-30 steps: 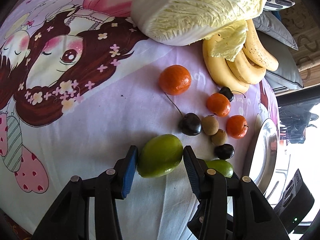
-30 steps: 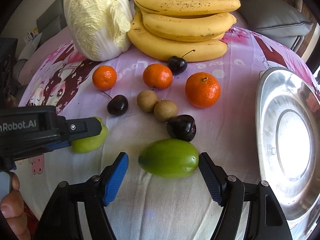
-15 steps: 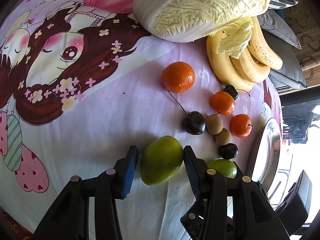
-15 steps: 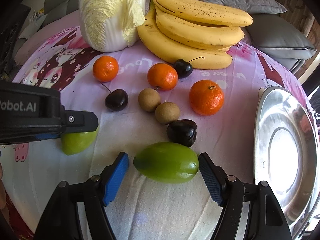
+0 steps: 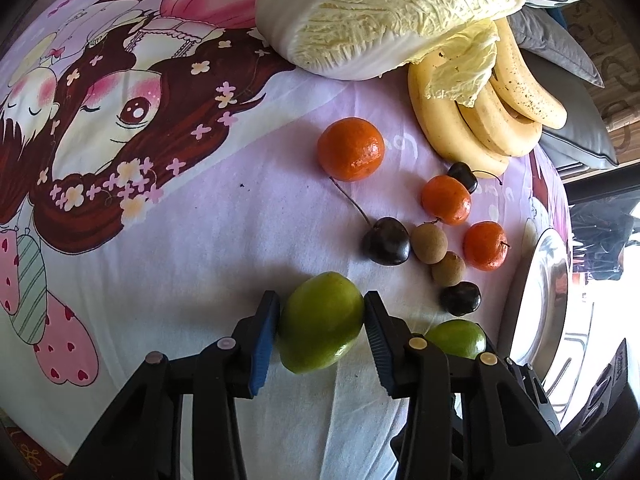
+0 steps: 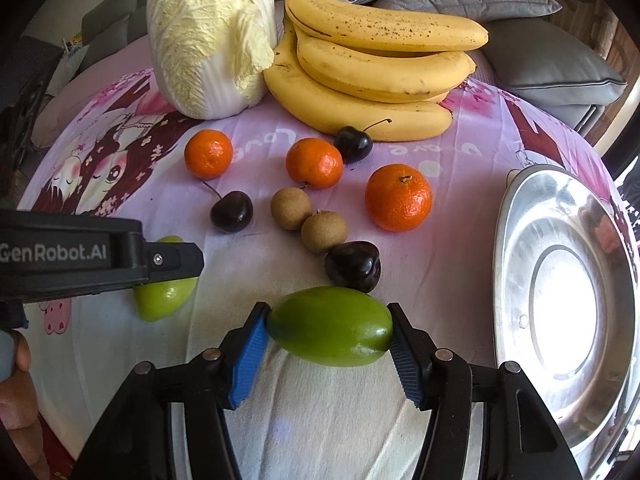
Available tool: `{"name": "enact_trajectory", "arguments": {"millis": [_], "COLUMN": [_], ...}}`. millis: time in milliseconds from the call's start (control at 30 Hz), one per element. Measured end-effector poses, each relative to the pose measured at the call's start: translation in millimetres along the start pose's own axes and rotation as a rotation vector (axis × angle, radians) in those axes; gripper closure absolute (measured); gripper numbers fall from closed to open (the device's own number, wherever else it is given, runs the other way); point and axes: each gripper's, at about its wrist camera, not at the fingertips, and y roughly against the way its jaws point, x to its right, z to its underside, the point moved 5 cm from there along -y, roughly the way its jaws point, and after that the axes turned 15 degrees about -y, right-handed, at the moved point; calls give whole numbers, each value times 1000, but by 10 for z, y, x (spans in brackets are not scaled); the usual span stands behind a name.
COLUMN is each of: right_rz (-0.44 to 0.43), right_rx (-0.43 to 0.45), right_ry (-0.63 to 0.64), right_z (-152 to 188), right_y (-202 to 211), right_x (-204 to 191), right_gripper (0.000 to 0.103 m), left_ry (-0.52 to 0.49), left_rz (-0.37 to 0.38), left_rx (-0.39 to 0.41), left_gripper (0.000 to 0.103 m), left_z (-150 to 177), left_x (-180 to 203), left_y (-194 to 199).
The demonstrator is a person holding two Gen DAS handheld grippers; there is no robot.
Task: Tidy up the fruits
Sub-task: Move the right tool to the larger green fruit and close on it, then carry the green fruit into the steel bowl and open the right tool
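Observation:
In the left wrist view a round green fruit [image 5: 320, 322] lies on the printed cloth between the jaws of my left gripper [image 5: 320, 320]. Those jaws are closing, and both pads touch the fruit's sides. In the right wrist view an oblong green fruit [image 6: 330, 326] sits between the jaws of my right gripper [image 6: 328, 336]. They are closing too, with a pad against each end. The left gripper's finger [image 6: 168, 260] covers part of the round green fruit [image 6: 164, 300]. The steel plate [image 6: 500, 280] lies at the right.
Three mandarins [image 6: 398, 198], three dark cherries [image 6: 352, 266] and two small brown fruits [image 6: 291, 208] lie scattered mid-cloth. Bananas [image 6: 372, 72] and a cabbage [image 6: 208, 36] stand at the back, with grey cushions behind. A person's hand [image 6: 16, 400] is at the lower left.
The right jaws have narrowed from well clear of the oblong green fruit to touching its ends. The left jaws have drawn in slightly onto the round green fruit.

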Motion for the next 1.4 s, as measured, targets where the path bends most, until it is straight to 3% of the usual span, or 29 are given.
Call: {"name": "enact_trajectory", "arguments": {"millis": [200,567,900,1400], "right_rz": [-19,-66,-64,-23], "right_rx": [37,63,88,88], "right_ry": [-30,-138,-194,-332], "right_z": [-23,-200,-516,-711], "right_y": [201,444,529,583], "right_x": [57,109,209,867], "right_gripper": [42,42,42,42], "left_ry": [10,13,2,-84], "left_rz": [1,96,66,49], "left_rx": [16,71,59,15], "left_gripper": [58,58,58,58], "left_z": [-3,-60,-113,-203], "left_x": [25,234,207,739], "left_y": [50,256,310,260]}}
